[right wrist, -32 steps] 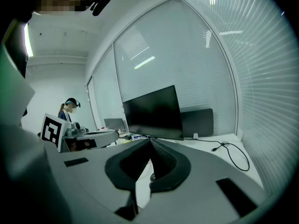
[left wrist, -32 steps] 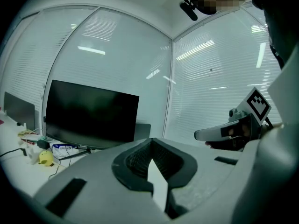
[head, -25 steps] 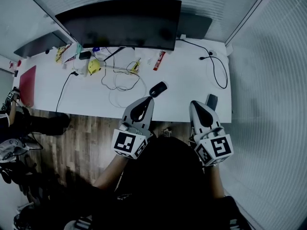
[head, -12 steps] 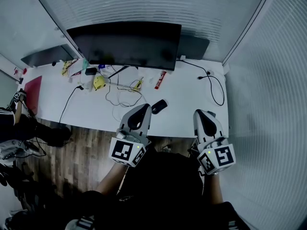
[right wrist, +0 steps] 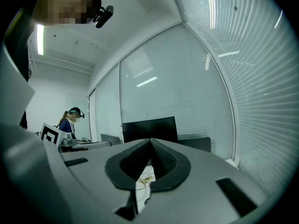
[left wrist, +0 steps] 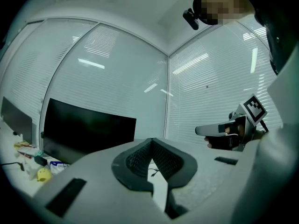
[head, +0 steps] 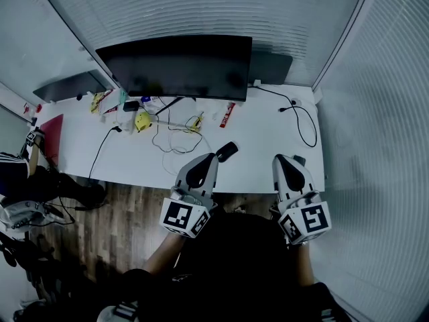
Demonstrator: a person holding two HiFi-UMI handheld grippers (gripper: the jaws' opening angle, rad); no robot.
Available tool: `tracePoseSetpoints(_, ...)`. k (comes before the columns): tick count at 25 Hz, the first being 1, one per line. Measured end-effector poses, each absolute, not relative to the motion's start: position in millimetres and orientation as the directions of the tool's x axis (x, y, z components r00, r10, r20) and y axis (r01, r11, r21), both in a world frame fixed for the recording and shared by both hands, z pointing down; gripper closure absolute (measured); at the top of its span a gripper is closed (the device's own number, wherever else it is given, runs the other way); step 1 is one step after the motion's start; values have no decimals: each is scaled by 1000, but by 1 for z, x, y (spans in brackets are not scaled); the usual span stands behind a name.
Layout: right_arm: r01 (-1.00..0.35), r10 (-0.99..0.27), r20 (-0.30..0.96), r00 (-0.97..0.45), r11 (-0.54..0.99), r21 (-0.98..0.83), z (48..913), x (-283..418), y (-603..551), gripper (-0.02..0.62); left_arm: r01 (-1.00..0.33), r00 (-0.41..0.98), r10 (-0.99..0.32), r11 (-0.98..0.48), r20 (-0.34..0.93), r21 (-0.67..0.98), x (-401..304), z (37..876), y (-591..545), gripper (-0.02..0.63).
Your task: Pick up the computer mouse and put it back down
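Grey-jawed and empty, the left gripper (head: pixel 206 158) and right gripper (head: pixel 282 159) both had their jaws pressed together by the near edge of the white desk (head: pixel 261 139), where one black computer mouse (head: pixel 226 151) lay just past the left gripper's tip, with tangled cables (head: pixel 171 136) and one wide monitor (head: pixel 177 66) beyond.

On tabletop (head: pixel 265 136) right edge, dark thing (head: pixel 299 159) mostly hidden behind right tongs (head: pixel 282 159); far-left clutter (head: pixel 107 102) too small to ID.
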State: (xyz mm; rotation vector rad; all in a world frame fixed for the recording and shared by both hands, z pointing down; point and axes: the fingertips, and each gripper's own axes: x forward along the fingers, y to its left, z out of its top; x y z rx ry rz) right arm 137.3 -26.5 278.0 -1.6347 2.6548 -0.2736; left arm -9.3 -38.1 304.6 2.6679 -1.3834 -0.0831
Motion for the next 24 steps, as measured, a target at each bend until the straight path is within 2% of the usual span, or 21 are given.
tracePoseSetpoints(24,-883,-888,95,-450,426,-198,290,136,-25,597,-801,585,-811,-576,9,163,-5,309,-37,600)
